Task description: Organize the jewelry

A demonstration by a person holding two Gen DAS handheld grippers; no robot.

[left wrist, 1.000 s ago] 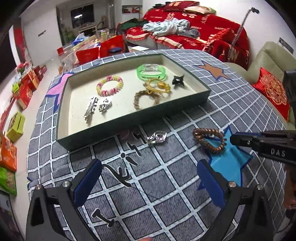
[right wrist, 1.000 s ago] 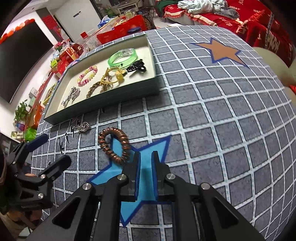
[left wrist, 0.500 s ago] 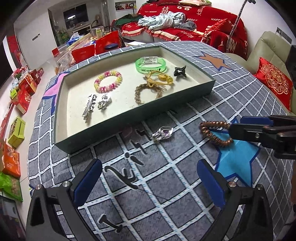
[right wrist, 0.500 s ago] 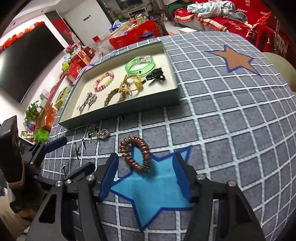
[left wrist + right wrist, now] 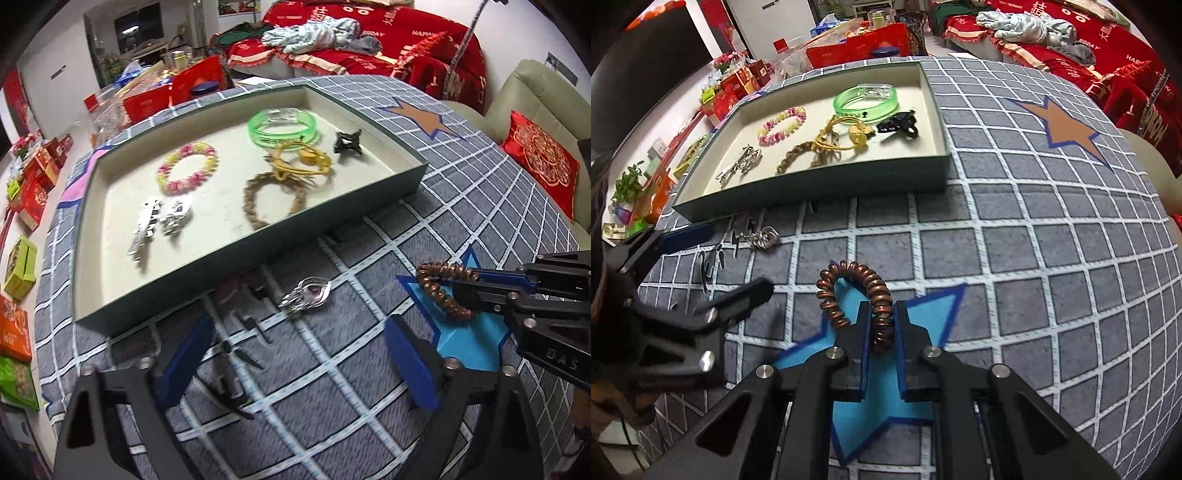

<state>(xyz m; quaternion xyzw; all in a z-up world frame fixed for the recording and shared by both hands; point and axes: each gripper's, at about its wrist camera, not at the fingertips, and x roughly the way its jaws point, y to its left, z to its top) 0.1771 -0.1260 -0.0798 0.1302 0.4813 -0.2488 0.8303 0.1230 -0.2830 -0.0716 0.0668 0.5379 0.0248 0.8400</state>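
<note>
My right gripper [image 5: 881,314] is shut on a brown spiral hair tie [image 5: 860,291], over the blue star on the cloth; both also show in the left wrist view, the gripper [image 5: 476,288] and the tie [image 5: 443,291]. My left gripper [image 5: 295,350] is open and empty, just short of a silver brooch [image 5: 306,293] on the cloth, which also shows in the right wrist view [image 5: 762,238]. The green tray [image 5: 258,243] behind it holds a green bangle [image 5: 282,125], a pink-yellow bead bracelet [image 5: 186,173], a braided bracelet [image 5: 273,199], a yellow cord piece [image 5: 303,158], a black clip [image 5: 347,142] and silver clips [image 5: 159,221].
The table wears a grey checked cloth [image 5: 1052,240] with an orange star [image 5: 1063,125]. Red boxes and clutter [image 5: 177,88] stand behind the tray. A red-covered sofa [image 5: 369,40] and a beige seat with a red cushion [image 5: 543,162] lie beyond the table's right side.
My right gripper opened, moved forward over the hair tie and shut on it. My left gripper moved closer to the brooch and tray.
</note>
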